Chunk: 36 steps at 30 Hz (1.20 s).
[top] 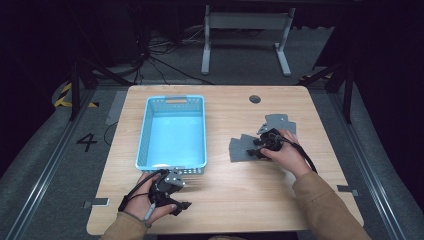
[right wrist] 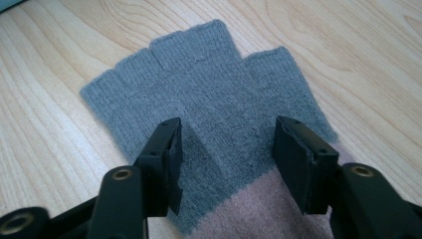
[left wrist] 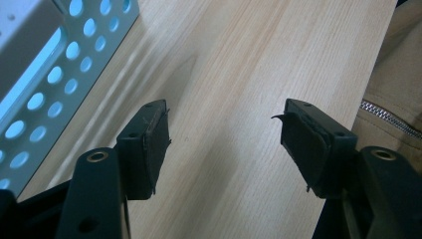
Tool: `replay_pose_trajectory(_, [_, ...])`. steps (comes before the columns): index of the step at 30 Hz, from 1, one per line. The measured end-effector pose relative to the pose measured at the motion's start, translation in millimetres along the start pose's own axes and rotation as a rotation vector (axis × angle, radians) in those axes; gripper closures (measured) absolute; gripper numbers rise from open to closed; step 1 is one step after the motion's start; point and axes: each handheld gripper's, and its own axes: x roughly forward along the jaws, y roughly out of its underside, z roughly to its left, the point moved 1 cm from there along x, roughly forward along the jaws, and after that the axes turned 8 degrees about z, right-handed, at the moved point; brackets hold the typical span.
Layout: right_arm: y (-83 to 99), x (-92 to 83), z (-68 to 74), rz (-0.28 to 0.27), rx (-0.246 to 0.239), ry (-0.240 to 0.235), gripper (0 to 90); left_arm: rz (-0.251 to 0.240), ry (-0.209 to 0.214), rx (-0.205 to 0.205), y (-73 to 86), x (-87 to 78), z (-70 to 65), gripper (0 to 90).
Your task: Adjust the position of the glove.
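A grey knitted fingerless glove (right wrist: 219, 99) with a pinkish cuff lies flat on the wooden table (top: 235, 190). In the high view it is the grey glove (top: 241, 148) right of centre, and a second grey glove (top: 281, 122) lies just behind it. My right gripper (right wrist: 226, 149) hovers low over the near glove, jaws open and straddling its palm area; in the high view the right gripper (top: 257, 146) sits at the glove's right edge. My left gripper (left wrist: 226, 134) is open over bare wood, and the left gripper (top: 181, 196) rests near the table's front edge.
A light blue perforated basket (top: 172, 131) stands left of centre, its front wall (left wrist: 54, 69) close to my left gripper. A round cable hole (top: 255, 99) is at the table's back. A tan sleeve (left wrist: 393, 94) lies past the table's front edge.
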Motion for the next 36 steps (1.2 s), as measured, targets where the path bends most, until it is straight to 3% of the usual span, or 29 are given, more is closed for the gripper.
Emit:
replay_pose_trajectory(7, [-0.4, 0.5, -0.1, 0.003, -0.013, 0.001, 54.7, 0.0, 0.002, -0.004, 1.2, 0.0, -1.0, 36.2])
replay_pose_trajectory(12, [1.0, -1.7, 0.1, 0.009, -0.015, -0.004, 73.9, 0.002, 0.001, 0.0, 0.4, 0.7, -1.3, 36.1])
replay_pose_trajectory(14, [1.2, -2.1, 1.3, 0.009, -0.013, -0.006, 77.4, 0.006, 0.0, -0.001, 0.1, 0.7, -1.2, 36.1])
replay_pose_trajectory(21, [1.2, -6.4, 3.0, 0.004, -0.006, 0.009, 79.7, -0.005, 0.007, 0.004, -1.8, 1.0, 0.2, 36.1])
replay_pose_trajectory(22, [1.2, -11.8, 3.2, -0.01, -0.015, 0.026, 79.8, -0.006, 0.008, 0.006, -3.1, 1.0, 0.7, 36.1])
replay_pose_trajectory(36, [13.5, -60.7, 11.9, -0.1, 0.018, 0.049, 78.6, 0.009, 0.032, 0.074, -23.1, 7.3, 2.3, 36.1])
